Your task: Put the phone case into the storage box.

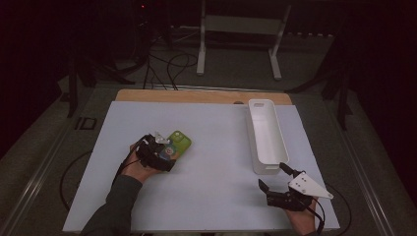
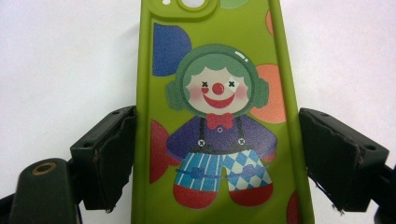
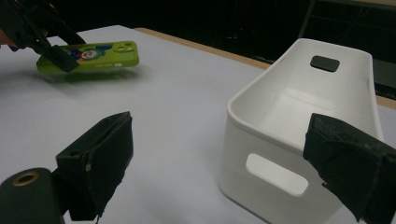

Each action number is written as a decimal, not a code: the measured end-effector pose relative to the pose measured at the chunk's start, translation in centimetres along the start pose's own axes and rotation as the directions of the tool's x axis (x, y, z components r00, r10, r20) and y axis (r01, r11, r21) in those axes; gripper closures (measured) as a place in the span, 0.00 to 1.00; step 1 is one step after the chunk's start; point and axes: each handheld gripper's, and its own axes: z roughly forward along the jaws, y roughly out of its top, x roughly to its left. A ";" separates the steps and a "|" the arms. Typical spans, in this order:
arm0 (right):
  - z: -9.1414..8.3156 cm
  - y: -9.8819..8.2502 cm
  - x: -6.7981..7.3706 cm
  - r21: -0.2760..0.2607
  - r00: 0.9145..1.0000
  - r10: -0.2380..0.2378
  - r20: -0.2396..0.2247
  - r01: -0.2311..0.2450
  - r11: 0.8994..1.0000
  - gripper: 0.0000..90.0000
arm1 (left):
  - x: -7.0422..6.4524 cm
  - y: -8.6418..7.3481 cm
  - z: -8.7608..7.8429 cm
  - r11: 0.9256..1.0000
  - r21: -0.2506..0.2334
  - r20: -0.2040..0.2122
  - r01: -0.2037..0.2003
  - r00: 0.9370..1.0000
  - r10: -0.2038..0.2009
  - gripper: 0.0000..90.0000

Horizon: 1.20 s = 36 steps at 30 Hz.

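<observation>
A green phone case (image 2: 215, 116) printed with a cartoon clown sits between the jaws of my left gripper (image 2: 215, 158), whose pads press on its two long edges. In the high view the left gripper (image 1: 164, 150) and the phone case (image 1: 179, 142) are at the left middle of the white table top. The right gripper view shows the phone case (image 3: 100, 55) tilted and hanging a little above the table, with a shadow under it. My right gripper (image 1: 272, 175) stands open at the front right, nothing between its jaws, close to the near end of a white bin (image 1: 255, 142).
The long white bin (image 3: 280, 154) is empty and has a handle slot in each end wall. The white table top (image 1: 211, 167) has a wooden strip (image 1: 196, 96) along its far edge. A white frame and cables stand on the floor beyond.
</observation>
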 end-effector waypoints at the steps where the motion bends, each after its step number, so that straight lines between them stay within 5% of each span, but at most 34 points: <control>1: 0.0 0.0 0.0 0.000 1.000 0.000 0.000 0.000 1.000 0.09 | 0.0 0.0 -0.1 1.000 -0.004 -0.004 0.001 1.000 -0.001 0.18; 19: -0.1 0.1 -0.1 -0.002 1.000 0.007 0.007 -0.007 1.000 0.09 | -0.5 0.7 -1.7 0.997 -0.078 -0.025 -0.011 1.000 0.009 0.18; 36: -0.1 0.2 -0.1 -0.004 1.000 0.021 -0.012 -0.021 1.000 0.09 | -1.7 1.7 -3.7 0.984 -0.168 -0.052 -0.054 0.998 0.046 0.18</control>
